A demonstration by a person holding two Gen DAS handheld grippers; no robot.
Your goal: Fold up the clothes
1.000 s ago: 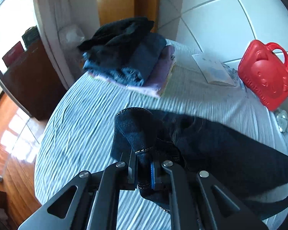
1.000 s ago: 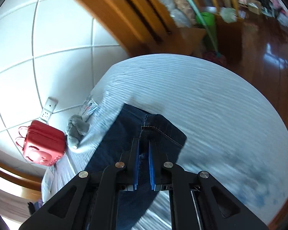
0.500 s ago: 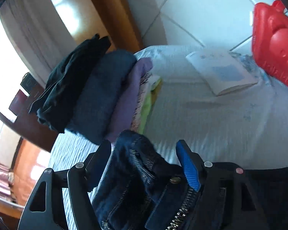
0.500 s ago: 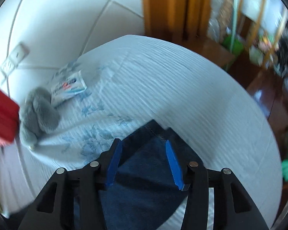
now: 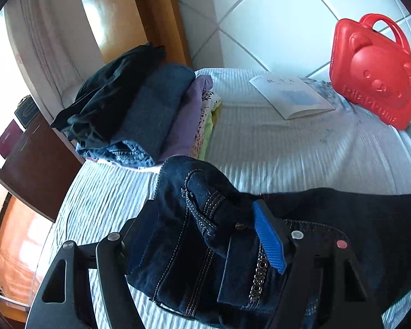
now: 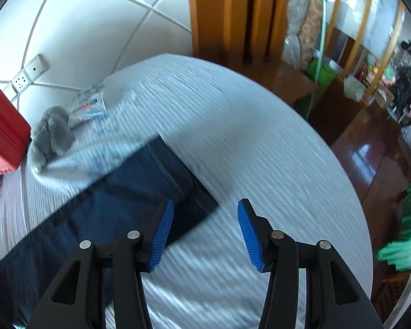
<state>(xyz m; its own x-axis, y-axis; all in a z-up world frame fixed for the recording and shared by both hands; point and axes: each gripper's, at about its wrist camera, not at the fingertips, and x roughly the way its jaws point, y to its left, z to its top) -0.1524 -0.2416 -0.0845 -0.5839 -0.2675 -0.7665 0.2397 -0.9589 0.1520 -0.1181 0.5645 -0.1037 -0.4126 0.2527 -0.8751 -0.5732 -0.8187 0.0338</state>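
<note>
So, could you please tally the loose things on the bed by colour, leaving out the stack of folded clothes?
Red: 1, the bear-face case
Dark blue: 1, the jeans
Grey: 1, the plush toy
White: 2, the booklet and the tissue pack
Total: 5

Dark denim jeans (image 5: 205,235) with pale contrast stitching are lying on a bed (image 5: 274,150) covered in ribbed, pale blue-white cloth. A glossy red plastic case (image 5: 375,74) is catching the light beside a matt paper booklet (image 5: 290,96), against smooth, shiny white wall tiles (image 5: 274,13). The left tool (image 5: 202,235) is showing matt black plastic arms, silver metal rivets and ridged blue pads (image 5: 268,238).
</note>
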